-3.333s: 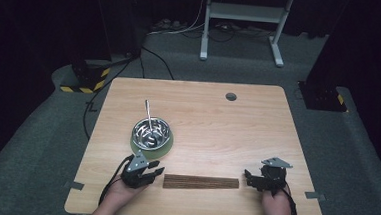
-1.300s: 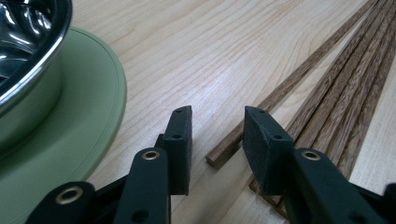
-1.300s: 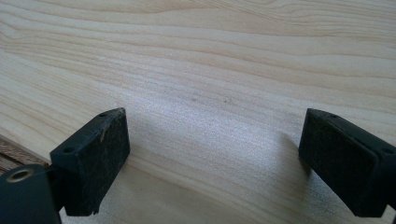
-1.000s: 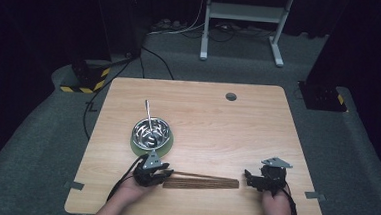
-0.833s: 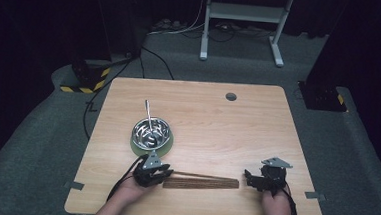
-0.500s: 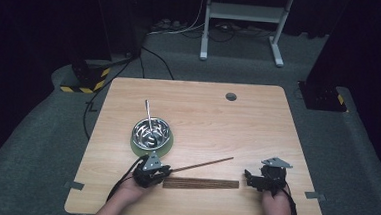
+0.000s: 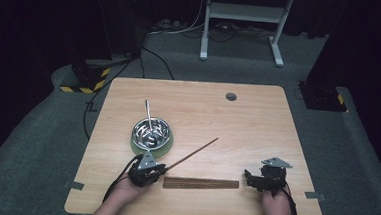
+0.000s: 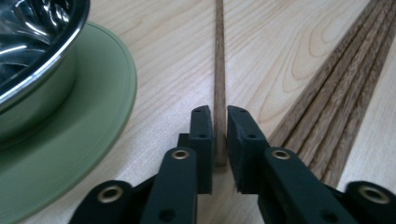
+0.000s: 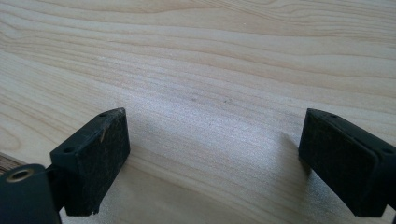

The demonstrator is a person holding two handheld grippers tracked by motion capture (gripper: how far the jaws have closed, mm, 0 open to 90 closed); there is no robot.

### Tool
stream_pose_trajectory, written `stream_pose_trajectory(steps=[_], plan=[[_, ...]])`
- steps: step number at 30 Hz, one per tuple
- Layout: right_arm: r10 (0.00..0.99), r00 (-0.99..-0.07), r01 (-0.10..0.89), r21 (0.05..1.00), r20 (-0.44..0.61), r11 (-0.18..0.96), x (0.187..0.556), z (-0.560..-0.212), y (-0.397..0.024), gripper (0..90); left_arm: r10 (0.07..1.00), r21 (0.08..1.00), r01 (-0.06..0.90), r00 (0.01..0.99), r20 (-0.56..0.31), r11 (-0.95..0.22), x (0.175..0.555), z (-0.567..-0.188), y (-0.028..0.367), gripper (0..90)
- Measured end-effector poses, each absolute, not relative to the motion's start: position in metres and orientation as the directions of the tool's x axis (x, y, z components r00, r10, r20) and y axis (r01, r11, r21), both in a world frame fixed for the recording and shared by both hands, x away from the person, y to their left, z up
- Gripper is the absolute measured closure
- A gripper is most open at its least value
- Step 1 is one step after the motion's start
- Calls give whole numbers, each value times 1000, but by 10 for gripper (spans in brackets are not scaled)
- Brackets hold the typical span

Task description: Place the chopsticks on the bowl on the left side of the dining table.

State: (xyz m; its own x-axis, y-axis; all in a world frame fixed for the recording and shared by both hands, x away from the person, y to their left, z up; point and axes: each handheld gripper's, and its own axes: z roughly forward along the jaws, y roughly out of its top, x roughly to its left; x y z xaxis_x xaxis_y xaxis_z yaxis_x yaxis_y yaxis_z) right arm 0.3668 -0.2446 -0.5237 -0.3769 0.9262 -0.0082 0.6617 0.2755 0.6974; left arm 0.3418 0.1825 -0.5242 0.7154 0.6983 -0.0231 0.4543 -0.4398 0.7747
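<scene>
Jaws of the left gripper point(image 8: 220, 126) are clamped on the near end of one dark wooden stick point(image 8: 219, 70), having just closed further on it, pads pressed to both of its sides. In the high view that stick point(image 7: 191, 153) runs up and to the right from the left gripper point(image 7: 147, 171) across the wooden counter point(image 7: 257, 121), its far end well clear of everything else; whether that end is lifted off the wood cannot be told from this height.

Just to the right of the gripper lies a row of matching sticks point(image 7: 201, 184), side by side and flat, parallel to the counter's near edge. The left gripper view shows the same row point(image 8: 336, 102) lying beside the held stick, apart from it.

Behind the left hand point(image 7: 123, 196) a steel bowl point(image 7: 150, 131) sits on a green plate point(image 7: 162, 147), a thin metal rod point(image 7: 148, 112) leaning out of it. The plate's rim point(image 8: 93, 140) lies close to the left of the jaws.

At the row's right end the right gripper point(image 7: 267, 177) rests on the counter. Its jaws point(image 9: 224, 158) stand wide apart with bare wood between them and nothing held.
</scene>
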Motion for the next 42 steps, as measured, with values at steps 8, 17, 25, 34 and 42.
stream_pose_trajectory(steps=[8, 17, 25, 34, 42], plan=[[926, -377, 661, 697, -9, 276, 367, -524, -245, 84, 719, 771, 462, 695, -8, -438, 347, -527, 173, 643], [926, -377, 661, 698, -9, 276, 367, -524, -245, 84, 724, 772, 473, 690, -24, -426, 349, -527, 173, 747], [929, -370, 652, 708, -18, 273, 367, -525, -244, 85, 707, 771, 464, 707, -25, -436, 347, -527, 173, 822], [928, -372, 656, 703, -17, 276, 367, -524, -244, 85, 710, 771, 467, 703, -26, -434, 347, -526, 173, 832], [928, -373, 662, 697, -11, 275, 366, -524, -244, 86, 711, 788, 455, 703, -31, -414, 346, -525, 179, 834]])
